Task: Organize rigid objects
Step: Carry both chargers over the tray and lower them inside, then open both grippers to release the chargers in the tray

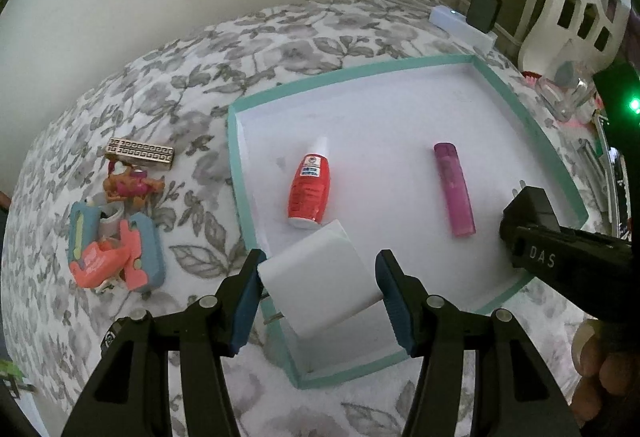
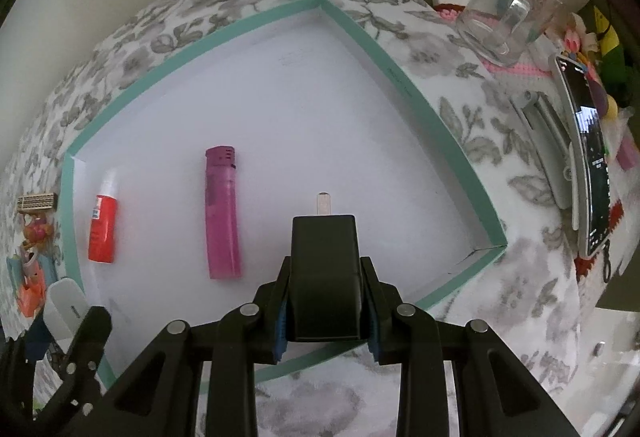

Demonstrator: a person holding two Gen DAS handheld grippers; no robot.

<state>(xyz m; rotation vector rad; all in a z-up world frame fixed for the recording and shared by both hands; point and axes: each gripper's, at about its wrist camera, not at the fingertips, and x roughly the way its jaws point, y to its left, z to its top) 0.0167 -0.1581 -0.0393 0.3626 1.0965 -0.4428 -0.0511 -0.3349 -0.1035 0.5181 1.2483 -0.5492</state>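
Left to right: a heap of plastic trinkets on the floral cloth of the counter; a shallow white tray with teal rim; left claw grasping a smooth white rounded block over the tray's near-left corner; within the tray a glossy red bottle and a translucent pink lighter; right claw clenched on a matte black plug adapter above the tray's near floor.
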